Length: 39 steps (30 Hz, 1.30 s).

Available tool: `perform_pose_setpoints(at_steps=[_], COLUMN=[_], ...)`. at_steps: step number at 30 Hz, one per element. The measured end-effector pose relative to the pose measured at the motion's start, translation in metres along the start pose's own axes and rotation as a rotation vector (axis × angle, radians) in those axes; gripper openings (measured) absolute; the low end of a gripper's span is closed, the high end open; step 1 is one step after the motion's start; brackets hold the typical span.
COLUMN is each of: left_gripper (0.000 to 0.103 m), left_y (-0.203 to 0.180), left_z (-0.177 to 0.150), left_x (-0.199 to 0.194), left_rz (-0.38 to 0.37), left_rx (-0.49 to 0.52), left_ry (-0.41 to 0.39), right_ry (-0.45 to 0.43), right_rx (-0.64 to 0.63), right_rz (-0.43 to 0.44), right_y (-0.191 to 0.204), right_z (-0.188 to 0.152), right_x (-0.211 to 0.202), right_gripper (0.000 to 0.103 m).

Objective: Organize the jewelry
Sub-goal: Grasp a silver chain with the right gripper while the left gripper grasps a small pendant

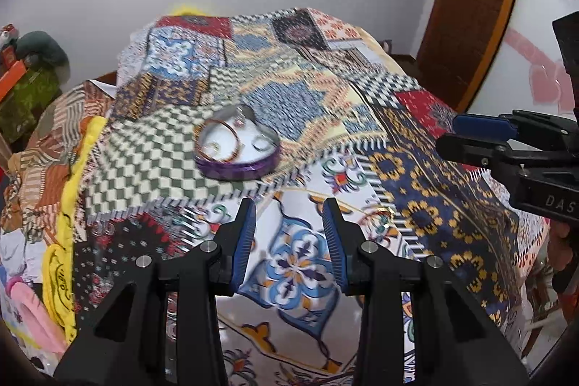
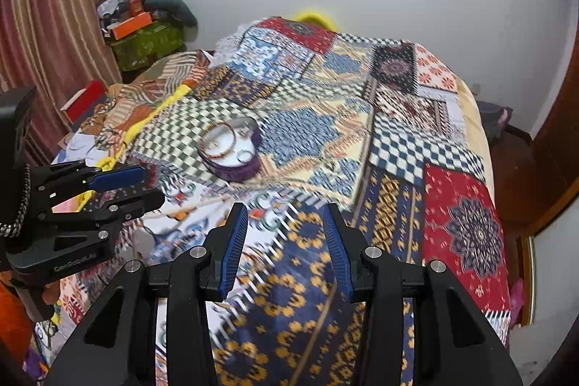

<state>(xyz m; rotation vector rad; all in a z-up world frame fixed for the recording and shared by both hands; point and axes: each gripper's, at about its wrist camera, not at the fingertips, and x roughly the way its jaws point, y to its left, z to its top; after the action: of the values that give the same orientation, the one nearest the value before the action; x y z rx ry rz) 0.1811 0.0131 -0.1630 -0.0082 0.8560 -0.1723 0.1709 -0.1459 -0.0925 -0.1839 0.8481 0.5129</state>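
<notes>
A round purple jewelry tin (image 1: 239, 165) with a white inside sits on the patchwork bedspread (image 1: 416, 190). Inside it lie a red-gold bangle (image 1: 218, 140) and a small ring (image 1: 261, 144). It also shows in the right wrist view (image 2: 231, 169), with the bangle (image 2: 220, 141) inside. My left gripper (image 1: 289, 208) is open and empty, held above the bedspread short of the tin. My right gripper (image 2: 286, 212) is open and empty, to the right of the tin and further back. Each gripper shows in the other's view: the right one (image 1: 470, 136), the left one (image 2: 123, 187).
The bedspread (image 2: 398, 147) covers a bed. Folded clothes and yellow cloth (image 1: 65, 205) lie along its left side. Boxes and bags (image 2: 144, 31) are stacked in the far left corner by a striped curtain (image 2: 47, 35). A wooden door frame (image 1: 470, 6) stands at right.
</notes>
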Motion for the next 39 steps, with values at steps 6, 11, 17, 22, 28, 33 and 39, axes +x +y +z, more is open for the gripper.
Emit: perform_pose_setpoints(at_steps=[6, 11, 17, 22, 28, 33, 39], left_gripper=[0.037, 0.037, 0.037, 0.037, 0.029, 0.009, 0.006], left_y=[-0.007, -0.004, -0.006, -0.02, -0.041, -0.051, -0.046], left_z=[-0.012, -0.02, -0.025, -0.026, -0.026, -0.026, -0.021], left_x=[0.019, 0.026, 0.026, 0.028, 0.04, 0.048, 0.037], left_rz=[-0.016, -0.021, -0.056, -0.113, -0.152, -0.157, -0.123], left_rx=[0.003, -0.004, -0.015, 0.01, 0.061, 0.08, 0.067], left_ry=[0.044, 0.057, 0.053, 0.054, 0.077, 0.065, 0.019], right_ry=[0.069, 0.119, 0.131, 0.129, 0.136, 0.136, 0.137], right_rx=[0.013, 0.002, -0.041, -0.007, 0.02, 0.001, -0.024], right_rz=[0.01, 0.034, 0.041, 0.057, 0.049, 0.047, 0.061], right_y=[-0.008, -0.006, 0.005, -0.002, -0.011, -0.011, -0.005], right_z=[-0.02, -0.033, -0.037, -0.036, -0.04, -0.043, -0.043], right_x=[0.015, 0.03, 0.038, 0.037, 0.033, 0.029, 0.028], right_gripper=[0.039, 0.039, 0.039, 0.039, 0.039, 0.039, 0.039])
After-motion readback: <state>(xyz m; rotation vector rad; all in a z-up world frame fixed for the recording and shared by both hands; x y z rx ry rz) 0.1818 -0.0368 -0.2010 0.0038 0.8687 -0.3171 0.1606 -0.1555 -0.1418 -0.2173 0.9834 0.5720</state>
